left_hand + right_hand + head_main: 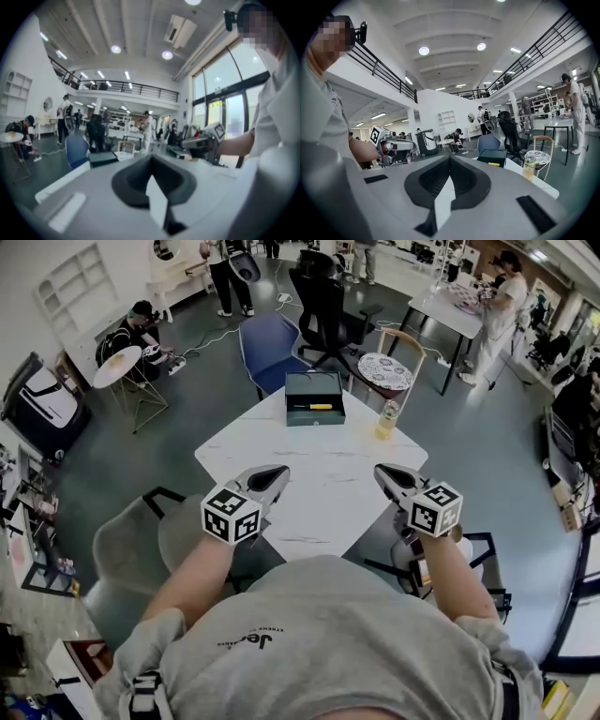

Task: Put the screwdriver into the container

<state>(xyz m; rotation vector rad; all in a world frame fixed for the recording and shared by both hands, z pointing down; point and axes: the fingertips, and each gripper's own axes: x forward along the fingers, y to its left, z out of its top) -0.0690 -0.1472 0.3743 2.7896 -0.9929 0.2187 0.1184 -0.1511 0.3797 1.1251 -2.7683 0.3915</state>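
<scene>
A dark green container [315, 385] stands open at the far edge of the white table [319, 484]. A yellow-handled screwdriver [316, 406] lies inside it. My left gripper [272, 479] and right gripper [386, 476] hover over the near half of the table, level with each other and well short of the container. Both are shut with nothing between the jaws. The right gripper view shows the container [491, 157] ahead with the screwdriver [493, 164] in it. In the left gripper view the container [104, 158] is at left.
A bottle of yellowish liquid [386, 420] stands right of the container. Behind the table are a blue chair [270, 343], a black office chair [323, 301] and a wooden chair with a patterned seat [384, 371]. Grey chairs [131, 540] flank me; people stand beyond.
</scene>
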